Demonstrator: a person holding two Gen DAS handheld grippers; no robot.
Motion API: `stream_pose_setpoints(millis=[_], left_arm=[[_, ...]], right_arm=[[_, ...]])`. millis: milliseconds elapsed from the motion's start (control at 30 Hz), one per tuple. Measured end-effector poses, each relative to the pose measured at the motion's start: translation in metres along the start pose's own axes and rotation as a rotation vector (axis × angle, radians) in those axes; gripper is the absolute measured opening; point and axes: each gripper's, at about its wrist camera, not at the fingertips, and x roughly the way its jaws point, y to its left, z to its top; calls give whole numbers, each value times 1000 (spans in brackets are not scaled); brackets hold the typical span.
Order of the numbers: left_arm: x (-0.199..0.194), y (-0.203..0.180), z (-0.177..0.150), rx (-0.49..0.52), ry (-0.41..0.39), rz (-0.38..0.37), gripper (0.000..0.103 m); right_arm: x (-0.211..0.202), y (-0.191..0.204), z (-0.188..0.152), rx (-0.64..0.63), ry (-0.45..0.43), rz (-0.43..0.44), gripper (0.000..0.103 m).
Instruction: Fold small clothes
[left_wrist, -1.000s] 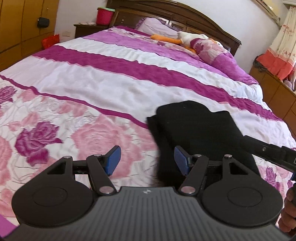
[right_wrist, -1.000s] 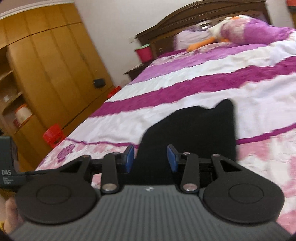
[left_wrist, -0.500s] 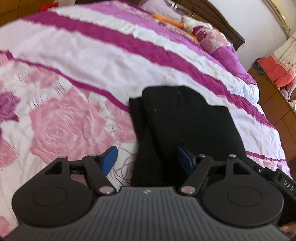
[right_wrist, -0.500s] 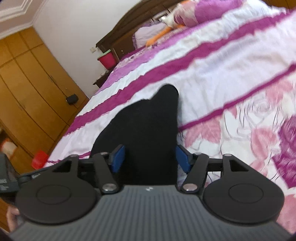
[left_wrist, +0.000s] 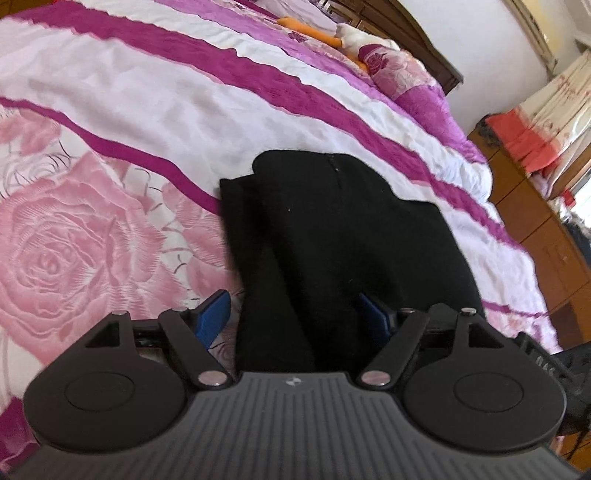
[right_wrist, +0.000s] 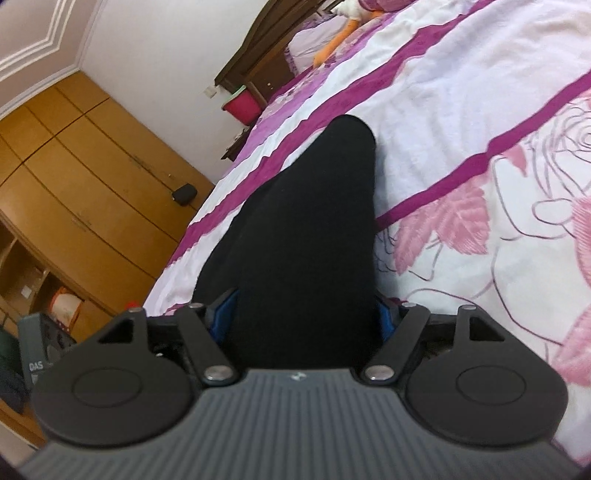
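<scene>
A black garment (left_wrist: 340, 240) lies partly folded on the pink and purple floral bedspread (left_wrist: 92, 236). In the left wrist view my left gripper (left_wrist: 295, 314) is open, its blue pads either side of the garment's near edge. In the right wrist view the same black garment (right_wrist: 306, 229) fills the middle and runs between the blue pads of my right gripper (right_wrist: 306, 317), which is open wide around its near end. The cloth under both grippers is hidden by their bodies.
Pillows and an orange and white soft toy (left_wrist: 332, 35) lie at the dark wooden headboard. A wooden wardrobe (right_wrist: 74, 192) stands left of the bed, a pink bucket (right_wrist: 242, 105) on the nightstand. A wooden cabinet (left_wrist: 546, 236) stands on the right.
Both grippers have moved down and forward onto the black garment's near edge. The right gripper's jaws have opened wider and now straddle the cloth. The garment lies where it was.
</scene>
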Motion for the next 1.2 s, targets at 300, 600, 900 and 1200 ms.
stream_pose_setpoints(millis=[300,600,900,1200], left_arm=[[5,8,-1,-103,43,-203,39],[-19,-49,-22,-35,69,-272,38],[-38,-111,-83,17,92,-337,38],[-35,-145,-139,190,161,-126,41]], right_arm=[[0,-1,7,58,8,21,49],[-58,19,18,91,29,40,46],[-152,12,6,58,14,-27,46],[-182,-21,-27,26,24,-185,49]])
